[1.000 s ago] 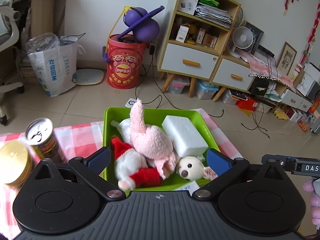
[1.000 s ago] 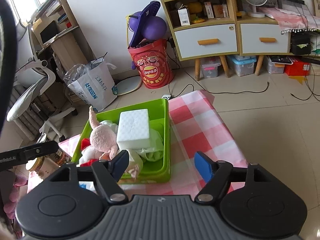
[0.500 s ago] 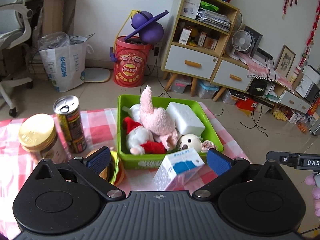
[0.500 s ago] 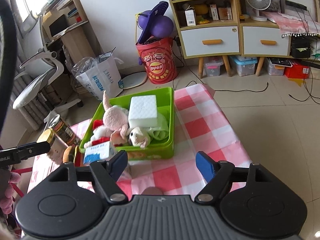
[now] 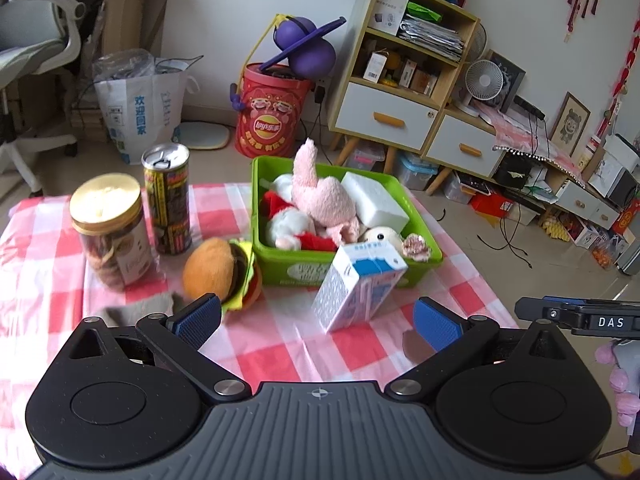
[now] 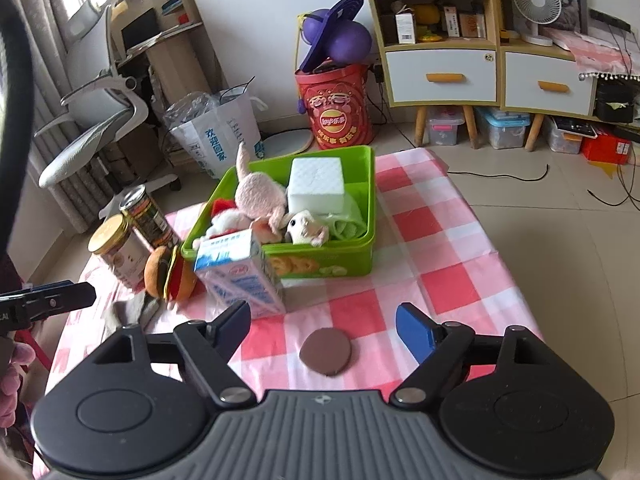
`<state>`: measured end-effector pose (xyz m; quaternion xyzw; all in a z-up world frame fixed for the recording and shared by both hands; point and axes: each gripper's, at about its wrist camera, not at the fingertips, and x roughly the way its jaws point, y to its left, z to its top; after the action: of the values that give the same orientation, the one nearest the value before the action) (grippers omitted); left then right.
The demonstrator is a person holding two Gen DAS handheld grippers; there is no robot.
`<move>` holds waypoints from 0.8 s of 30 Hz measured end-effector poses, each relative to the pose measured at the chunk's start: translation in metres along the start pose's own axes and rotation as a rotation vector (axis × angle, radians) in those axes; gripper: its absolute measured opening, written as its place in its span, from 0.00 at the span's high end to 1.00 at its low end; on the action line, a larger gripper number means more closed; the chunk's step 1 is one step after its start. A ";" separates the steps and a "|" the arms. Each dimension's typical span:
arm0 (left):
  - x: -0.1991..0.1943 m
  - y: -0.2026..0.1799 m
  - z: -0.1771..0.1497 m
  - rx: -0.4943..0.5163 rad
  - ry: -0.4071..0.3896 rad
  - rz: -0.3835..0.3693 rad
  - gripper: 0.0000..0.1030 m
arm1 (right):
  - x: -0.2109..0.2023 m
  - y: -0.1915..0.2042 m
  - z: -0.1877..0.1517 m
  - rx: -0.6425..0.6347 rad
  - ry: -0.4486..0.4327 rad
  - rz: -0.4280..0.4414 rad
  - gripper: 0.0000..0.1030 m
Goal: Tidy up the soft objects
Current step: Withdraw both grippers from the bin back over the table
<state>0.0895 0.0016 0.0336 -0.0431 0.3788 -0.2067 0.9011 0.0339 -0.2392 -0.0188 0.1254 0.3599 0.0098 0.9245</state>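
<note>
Soft toys fill the green bin (image 5: 272, 258) on the checkered table (image 6: 436, 248): one pink plush (image 5: 320, 196), one Santa doll (image 5: 286, 220), one small white animal (image 6: 302, 226), half buried, plus one foam block (image 6: 316, 180). One plush burger (image 5: 220, 270) lies outside beside one milk carton (image 5: 356, 280). Both left tongs (image 5: 316, 320) and right tongs (image 6: 322, 324) are released, the right's jaws having just widened, empty.

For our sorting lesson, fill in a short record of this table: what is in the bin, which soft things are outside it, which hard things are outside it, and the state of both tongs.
bin: pink plush, santa plush, white foam block, small white plush
soft, outside: burger plush, grey cloth
hard, outside: can, jar, milk carton
left tongs: open, empty
right tongs: open, empty
</note>
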 end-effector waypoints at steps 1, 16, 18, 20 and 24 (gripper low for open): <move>-0.001 0.001 -0.003 -0.002 0.001 0.000 0.05 | 0.000 0.001 -0.003 -0.004 0.001 0.001 0.48; 0.005 0.013 -0.041 -0.001 0.030 0.051 0.05 | 0.015 0.019 -0.039 -0.094 0.023 -0.004 0.46; 0.006 0.013 -0.046 0.001 0.031 0.057 0.05 | 0.018 0.022 -0.044 -0.106 0.032 -0.004 0.46; 0.008 0.013 -0.051 0.006 0.037 0.062 0.05 | 0.022 0.024 -0.047 -0.119 0.043 -0.008 0.46; 0.015 0.012 -0.060 0.029 0.059 0.069 0.05 | 0.026 0.030 -0.052 -0.158 0.054 -0.020 0.46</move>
<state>0.0608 0.0109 -0.0220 -0.0109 0.4036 -0.1821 0.8966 0.0205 -0.1958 -0.0660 0.0480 0.3839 0.0323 0.9216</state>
